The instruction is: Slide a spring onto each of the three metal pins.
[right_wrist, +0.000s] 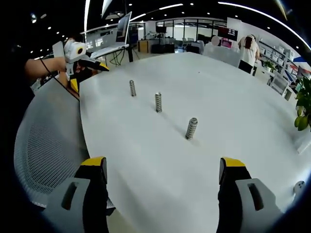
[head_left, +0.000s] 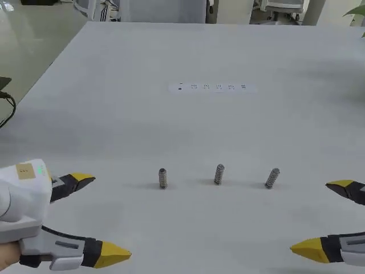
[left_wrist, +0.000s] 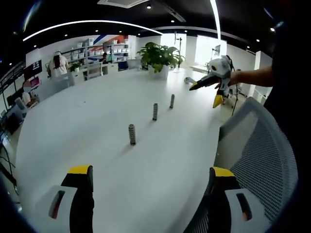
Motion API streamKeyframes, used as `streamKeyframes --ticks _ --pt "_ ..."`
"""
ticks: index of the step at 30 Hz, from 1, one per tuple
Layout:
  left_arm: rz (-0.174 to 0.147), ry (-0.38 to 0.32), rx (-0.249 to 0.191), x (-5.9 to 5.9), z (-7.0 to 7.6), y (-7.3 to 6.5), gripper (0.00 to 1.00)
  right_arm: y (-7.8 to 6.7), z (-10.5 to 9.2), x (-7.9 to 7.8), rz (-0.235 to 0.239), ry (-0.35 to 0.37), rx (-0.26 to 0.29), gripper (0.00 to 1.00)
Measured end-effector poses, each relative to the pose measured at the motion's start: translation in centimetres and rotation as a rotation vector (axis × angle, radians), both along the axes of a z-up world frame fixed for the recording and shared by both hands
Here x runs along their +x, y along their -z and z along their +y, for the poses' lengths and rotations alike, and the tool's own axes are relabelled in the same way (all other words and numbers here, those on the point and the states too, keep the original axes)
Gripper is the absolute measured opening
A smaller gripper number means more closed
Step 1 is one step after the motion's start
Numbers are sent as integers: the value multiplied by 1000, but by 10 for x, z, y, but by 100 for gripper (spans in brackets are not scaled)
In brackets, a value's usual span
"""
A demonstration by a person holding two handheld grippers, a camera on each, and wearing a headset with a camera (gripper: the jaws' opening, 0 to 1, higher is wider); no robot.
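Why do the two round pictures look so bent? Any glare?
Left and right gripper views: fisheye lenses bow the table and curve the ceiling light strips. Head view: straight, soft even light, faint shadows by the springs.

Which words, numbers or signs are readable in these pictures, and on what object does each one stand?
No text is readable.
The row of small dark marks on the table: too small to read.
The tan sticker on the left claw: any print is too blurred to read.

White table (head_left: pixel 228 51), mesh chair (left_wrist: pixel 262 150), potted plant (left_wrist: pixel 158 56)
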State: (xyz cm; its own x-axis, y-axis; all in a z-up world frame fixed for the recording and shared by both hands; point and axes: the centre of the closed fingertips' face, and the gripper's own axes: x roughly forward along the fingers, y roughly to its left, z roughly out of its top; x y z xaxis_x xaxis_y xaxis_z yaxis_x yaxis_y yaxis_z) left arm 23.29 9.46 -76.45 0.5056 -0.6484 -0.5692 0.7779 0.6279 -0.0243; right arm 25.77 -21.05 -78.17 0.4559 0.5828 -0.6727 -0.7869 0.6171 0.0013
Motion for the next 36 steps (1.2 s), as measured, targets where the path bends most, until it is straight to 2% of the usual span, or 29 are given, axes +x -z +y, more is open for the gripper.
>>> streamKeyframes --ticks 2,6,11,14,21,36 --pt "-1 -17 -23 4 -1 -4 96 1 -1 4 6 4 -5 98" --pt "-13 -11 -29 12 -6 -8 97 -1 -4 5 -4 3 -11 99" --pt "-11 -6 -34 19 -9 -6 98 -2 -6 8 -5 12 0 99" --pt "-5 -4 -40 21 -11 -4 98 0 -4 5 7 -2 -4 99" --pt "3 6 -39 23 -12 -2 98 -4 -4 13 -13 -2 -5 99" --pt "-7 7 -40 24 -11 -4 98 -7 -9 19 -19 18 -8 99"
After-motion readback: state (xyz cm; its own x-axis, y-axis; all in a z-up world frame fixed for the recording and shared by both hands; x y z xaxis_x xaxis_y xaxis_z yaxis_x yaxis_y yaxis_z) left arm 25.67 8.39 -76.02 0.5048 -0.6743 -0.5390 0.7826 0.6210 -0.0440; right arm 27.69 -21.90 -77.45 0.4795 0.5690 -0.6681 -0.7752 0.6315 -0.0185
